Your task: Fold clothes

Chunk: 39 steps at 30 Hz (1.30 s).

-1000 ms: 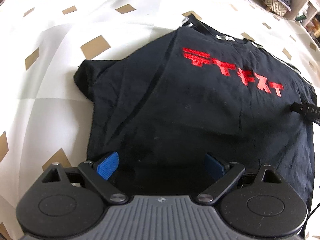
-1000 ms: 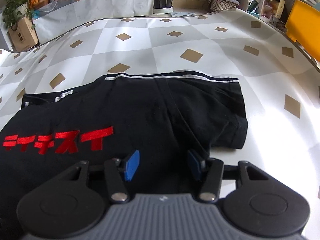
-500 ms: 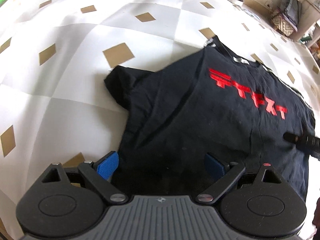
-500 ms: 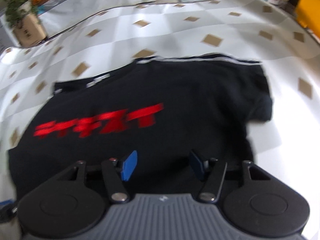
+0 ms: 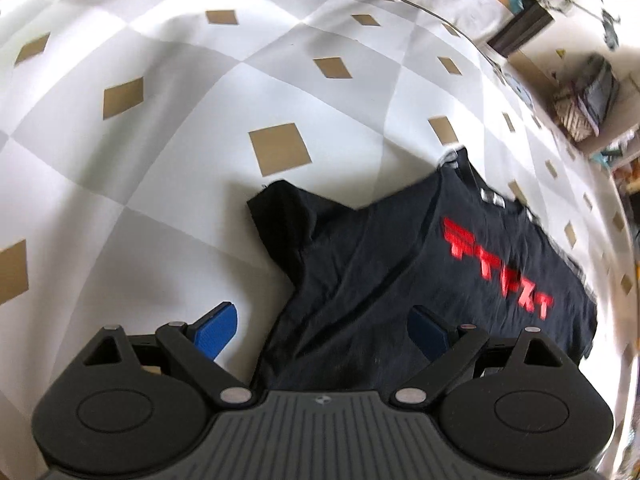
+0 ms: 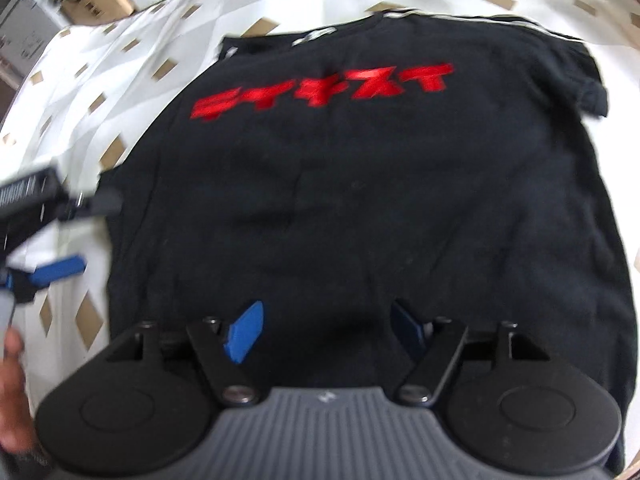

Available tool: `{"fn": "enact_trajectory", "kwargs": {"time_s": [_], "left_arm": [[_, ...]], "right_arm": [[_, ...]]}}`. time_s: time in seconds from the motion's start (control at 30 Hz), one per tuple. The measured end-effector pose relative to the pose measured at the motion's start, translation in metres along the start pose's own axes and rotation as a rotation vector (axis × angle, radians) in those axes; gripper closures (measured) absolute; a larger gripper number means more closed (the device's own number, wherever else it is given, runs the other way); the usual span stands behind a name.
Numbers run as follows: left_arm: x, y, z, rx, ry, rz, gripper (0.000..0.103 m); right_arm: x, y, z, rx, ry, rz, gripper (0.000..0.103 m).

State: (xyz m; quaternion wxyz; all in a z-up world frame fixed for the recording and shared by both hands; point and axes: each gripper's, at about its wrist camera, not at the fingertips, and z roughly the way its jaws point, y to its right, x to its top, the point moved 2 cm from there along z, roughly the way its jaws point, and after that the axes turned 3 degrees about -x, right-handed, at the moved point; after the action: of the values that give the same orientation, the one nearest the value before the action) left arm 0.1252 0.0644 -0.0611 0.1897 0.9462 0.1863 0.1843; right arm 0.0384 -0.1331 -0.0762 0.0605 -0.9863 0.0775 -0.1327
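A black T-shirt (image 6: 360,200) of soft, faintly creased cotton-like fabric lies spread flat, chest side up, on a worktop (image 5: 160,140) covered in a smooth cloth printed with white and pale grey checks and small tan diamonds. Across the chest runs a line of blocky red characters (image 6: 324,88); they are angular and stylised, and blur keeps them from being read. White striping edges the collar and shoulder line at 12 o'clock in the right wrist view. In the left wrist view one short sleeve (image 5: 280,208) juts out toward 10 o'clock from the shirt body. The left hand-held gripper (image 5: 320,324) stands wide apart with nothing gripped: its blue ribbed pad at 9 o'clock is over bare cloth, the other over the shirt's edge. The right hand-held gripper (image 6: 324,328) hovers over the lower part of the shirt, its jaws opening, its blue pads (image 6: 246,330) holding no fabric. A person's fingers (image 6: 12,392) show at 8 o'clock there.
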Motion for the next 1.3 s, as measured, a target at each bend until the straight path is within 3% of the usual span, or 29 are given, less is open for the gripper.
{"fn": "enact_trajectory", "kwargs": {"time_s": [0.2, 0.4, 0.67, 0.77, 0.87, 0.93, 1.07, 1.13, 1.3], "left_arm": [[0.013, -0.014, 0.01, -0.054, -0.031, -0.129, 0.012], [0.022, -0.019, 0.024, -0.099, -0.045, -0.22, 0.012], [0.029, -0.014, 0.033, -0.148, -0.03, -0.235, 0.013], [0.03, -0.012, 0.034, -0.148, -0.009, -0.226, 0.02], [0.03, -0.01, 0.034, -0.132, 0.014, -0.216, 0.034], [0.029, -0.012, 0.034, -0.152, 0.026, -0.235, 0.058], [0.027, -0.015, 0.028, -0.166, 0.075, -0.255, 0.083], [0.027, -0.016, 0.024, -0.182, 0.105, -0.271, 0.091], [0.03, -0.003, 0.015, -0.221, 0.143, -0.202, 0.095]], "right_arm": [[-0.008, -0.028, 0.005, -0.129, 0.041, -0.2, 0.033], [-0.01, -0.039, 0.01, -0.116, 0.017, -0.257, 0.032], [-0.015, -0.041, 0.009, -0.127, 0.015, -0.294, 0.028], [-0.014, -0.04, 0.013, -0.126, 0.013, -0.303, 0.025], [-0.014, -0.039, 0.012, -0.126, 0.014, -0.303, 0.024], [-0.015, -0.039, 0.012, -0.125, 0.014, -0.304, 0.023], [-0.016, -0.041, 0.014, -0.124, 0.014, -0.308, 0.021], [-0.016, -0.041, 0.014, -0.125, 0.012, -0.307, 0.02], [-0.015, -0.043, 0.014, -0.125, 0.01, -0.304, 0.02]]}}
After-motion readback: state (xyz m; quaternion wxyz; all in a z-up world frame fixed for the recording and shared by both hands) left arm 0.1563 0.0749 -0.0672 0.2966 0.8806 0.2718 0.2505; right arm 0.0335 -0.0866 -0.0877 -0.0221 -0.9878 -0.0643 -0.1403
